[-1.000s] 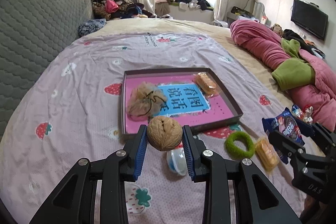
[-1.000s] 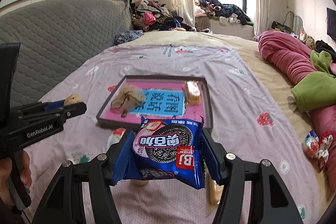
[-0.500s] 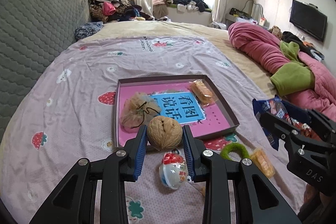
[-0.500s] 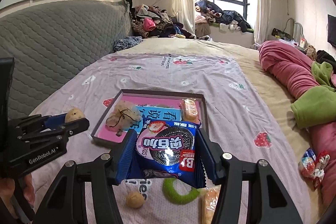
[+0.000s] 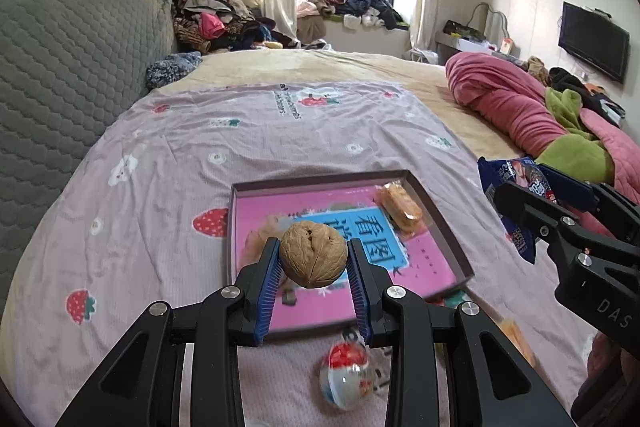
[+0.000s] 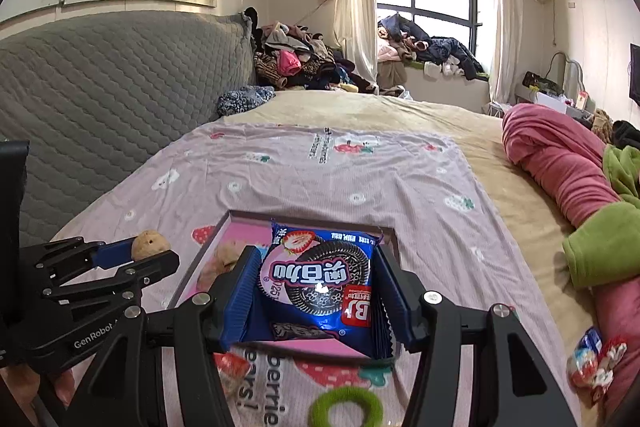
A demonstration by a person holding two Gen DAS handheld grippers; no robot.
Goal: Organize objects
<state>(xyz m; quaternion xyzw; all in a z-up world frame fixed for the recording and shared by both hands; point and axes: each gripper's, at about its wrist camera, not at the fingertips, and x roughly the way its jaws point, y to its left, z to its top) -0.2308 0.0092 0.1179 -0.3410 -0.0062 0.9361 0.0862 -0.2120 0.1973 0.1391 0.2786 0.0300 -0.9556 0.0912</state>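
Note:
My left gripper (image 5: 313,243) is shut on a brown walnut (image 5: 313,259), held in the air over the near part of the pink-lined tray (image 5: 320,179). A blue cookie packet (image 6: 320,287) is clamped between the jaws of my right gripper (image 6: 316,255), above the tray's (image 6: 248,215) near edge. Inside the tray lie a wrapped biscuit (image 5: 400,209) at the far right and a beige pouch (image 5: 256,239), half hidden behind the walnut. Each gripper shows at the side of the other's view.
On the strawberry-print sheet in front of the tray lie a clear capsule toy (image 5: 346,379), a green ring (image 6: 346,409) and an orange wrapped snack (image 5: 516,339). A rolled pink blanket (image 5: 520,107) runs along the right. Candy pieces (image 6: 596,359) lie beside it. A grey headboard stands left.
Both grippers have risen and moved forward towards the tray with their loads. The walnut now hangs over the tray, and the packet covers its near edge.

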